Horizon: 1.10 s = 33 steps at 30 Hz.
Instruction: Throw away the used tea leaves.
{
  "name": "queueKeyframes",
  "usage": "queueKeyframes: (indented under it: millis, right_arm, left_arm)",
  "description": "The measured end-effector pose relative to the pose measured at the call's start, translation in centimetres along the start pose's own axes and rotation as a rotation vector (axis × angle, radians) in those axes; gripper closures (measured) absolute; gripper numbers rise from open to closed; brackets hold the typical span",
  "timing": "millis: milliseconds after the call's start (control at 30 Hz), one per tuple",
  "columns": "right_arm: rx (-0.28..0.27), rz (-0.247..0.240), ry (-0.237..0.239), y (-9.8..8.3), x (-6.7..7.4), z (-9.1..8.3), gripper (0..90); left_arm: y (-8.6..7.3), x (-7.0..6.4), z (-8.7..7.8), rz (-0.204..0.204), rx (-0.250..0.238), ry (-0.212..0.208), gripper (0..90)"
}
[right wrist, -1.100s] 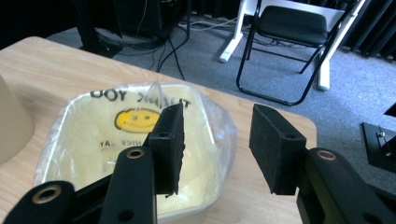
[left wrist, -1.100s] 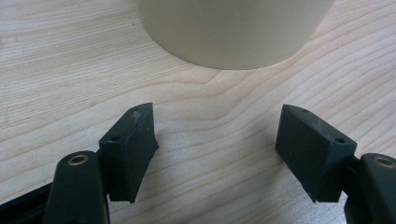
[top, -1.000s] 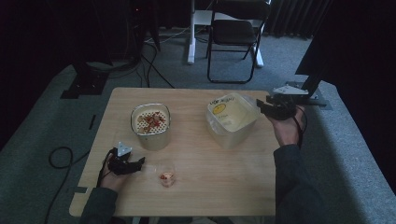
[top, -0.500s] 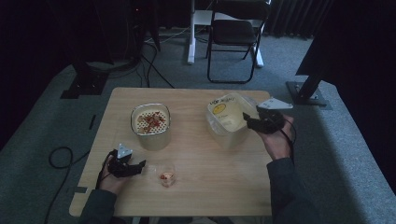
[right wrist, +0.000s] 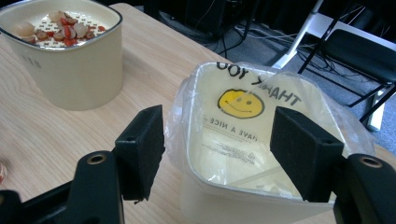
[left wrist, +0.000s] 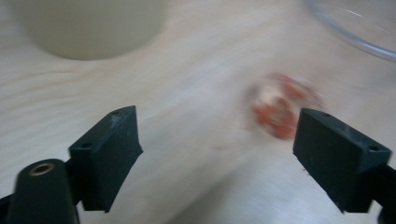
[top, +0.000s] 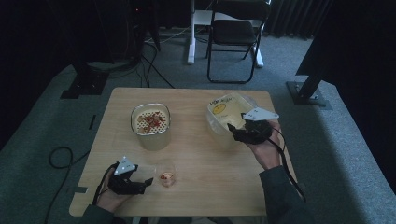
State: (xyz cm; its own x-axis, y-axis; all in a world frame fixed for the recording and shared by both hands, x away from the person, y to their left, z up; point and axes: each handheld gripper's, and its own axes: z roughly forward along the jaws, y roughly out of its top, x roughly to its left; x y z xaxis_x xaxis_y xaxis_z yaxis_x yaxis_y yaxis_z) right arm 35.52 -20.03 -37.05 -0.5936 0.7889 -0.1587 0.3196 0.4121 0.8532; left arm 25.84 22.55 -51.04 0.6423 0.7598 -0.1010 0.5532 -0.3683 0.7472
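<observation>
The small glass cup [top: 166,173] is just released beside the spread, just-opened left gripper [top: 148,182]. The bag-lined bin [top: 224,116] rim is straddled, ungripped, by the just-opened right gripper [top: 231,130]; closing is needed next.

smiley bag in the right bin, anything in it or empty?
Empty, as far as visible: the bag lines the bin, mouth spread open, bare plastic inside.
</observation>
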Motion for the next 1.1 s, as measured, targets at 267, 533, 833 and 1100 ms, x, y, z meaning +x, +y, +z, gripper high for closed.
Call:
queueKeyframes:
  millis: [267, 533, 833, 1100]
  right_arm:
    - [0.005, 0.0, 0.007, -0.2, 0.3, 0.2, 34.7]
    - [-0.001, 0.015, 0.001, -0.6, -0.1, -0.1, 34.7]
    - [-0.002, -0.005, 0.005, -0.8, 0.4, -0.2, 34.7]
    - [0.006, -0.034, -0.001, -1.2, 1.2, -0.3, 34.7]
  left_arm:
    - [1.9, -2.6, 2.1, 0.104, -0.03, -0.094, 14.9]
    - [3.3, -3.1, 4.6, 0.161, -0.085, -0.099, 16.2]
    - [4.1, -2.6, 4.3, 0.162, -0.153, -0.068, 23.2]
    - [4.2, -2.3, 4.2, 0.152, -0.169, -0.043, 23.8]
